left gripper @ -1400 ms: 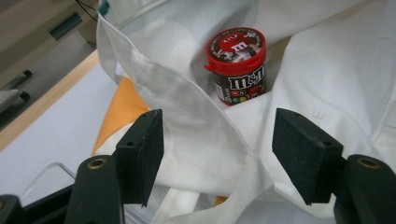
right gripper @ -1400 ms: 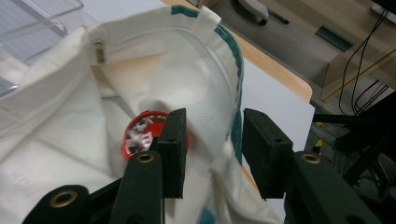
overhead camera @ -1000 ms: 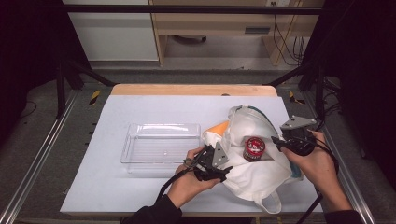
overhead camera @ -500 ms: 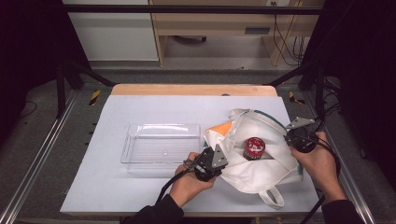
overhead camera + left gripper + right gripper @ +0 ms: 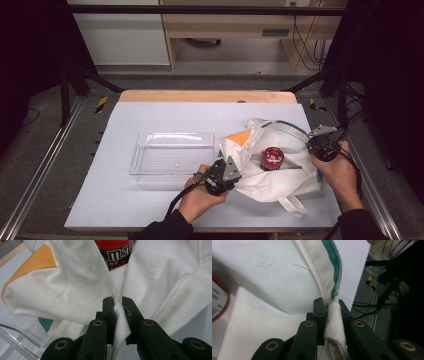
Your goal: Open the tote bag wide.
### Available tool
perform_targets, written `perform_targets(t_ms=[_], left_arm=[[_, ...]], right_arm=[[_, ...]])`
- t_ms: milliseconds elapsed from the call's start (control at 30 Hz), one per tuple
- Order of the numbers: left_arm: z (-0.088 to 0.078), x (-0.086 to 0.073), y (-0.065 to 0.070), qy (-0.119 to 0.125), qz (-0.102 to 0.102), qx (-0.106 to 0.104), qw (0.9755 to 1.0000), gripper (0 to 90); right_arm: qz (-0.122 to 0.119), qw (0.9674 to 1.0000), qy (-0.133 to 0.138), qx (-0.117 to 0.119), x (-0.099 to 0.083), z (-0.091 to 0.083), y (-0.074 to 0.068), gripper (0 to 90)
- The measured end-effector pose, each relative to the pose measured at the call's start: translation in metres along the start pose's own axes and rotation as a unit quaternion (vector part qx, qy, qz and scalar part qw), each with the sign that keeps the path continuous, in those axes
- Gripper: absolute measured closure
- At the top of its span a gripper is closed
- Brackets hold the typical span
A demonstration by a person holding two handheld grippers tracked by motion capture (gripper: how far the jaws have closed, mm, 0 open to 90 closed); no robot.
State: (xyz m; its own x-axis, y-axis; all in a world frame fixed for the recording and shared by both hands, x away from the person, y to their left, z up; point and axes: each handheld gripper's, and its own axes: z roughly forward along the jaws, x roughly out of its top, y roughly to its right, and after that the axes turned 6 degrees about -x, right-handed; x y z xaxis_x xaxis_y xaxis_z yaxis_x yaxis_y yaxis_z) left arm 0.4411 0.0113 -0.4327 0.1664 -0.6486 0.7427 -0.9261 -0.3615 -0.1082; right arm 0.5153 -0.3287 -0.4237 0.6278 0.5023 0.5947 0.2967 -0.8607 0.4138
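Left gripper point(image 5: 223, 175) clamped on the bag point(image 5: 270, 152) rim nearest the tray point(image 5: 172, 152), right gripper point(image 5: 320, 146) clamped on the green-edged rim at the bag's far side; jaws just closing onto cloth. Held at opposite sides, probably to spread the mouth. Red can point(image 5: 272, 158) inside the bag, between the two grips, reachable once opened.

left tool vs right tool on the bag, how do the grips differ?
The left tool pinches plain white cloth on the tote bag edge nearest the clear tray; the right tool pinches the opposite edge, by the green trim. In the high view the left sits near the table's middle, the right by its right edge. Both are shut on fabric, with the red-lidded M&M's tub between them.
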Motion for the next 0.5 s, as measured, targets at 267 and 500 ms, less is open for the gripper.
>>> perform_targets(t_ms=[267, 500], left_arm=[[-0.0008, -0.0071, 0.0026, -0.002, 0.002, -0.001, 1.0, 81.9], [-0.0016, -0.0075, 0.0034, 0.002, 0.003, 0.001, 1.0, 81.7]], right_arm=[[0.006, 0.9999, -0.006, 0.007, -0.0088, 0.0063, -0.0049, 81.9], [0.022, 0.9996, 0.014, 0.012, -0.0067, -0.0014, 0.0002, 72.0]])
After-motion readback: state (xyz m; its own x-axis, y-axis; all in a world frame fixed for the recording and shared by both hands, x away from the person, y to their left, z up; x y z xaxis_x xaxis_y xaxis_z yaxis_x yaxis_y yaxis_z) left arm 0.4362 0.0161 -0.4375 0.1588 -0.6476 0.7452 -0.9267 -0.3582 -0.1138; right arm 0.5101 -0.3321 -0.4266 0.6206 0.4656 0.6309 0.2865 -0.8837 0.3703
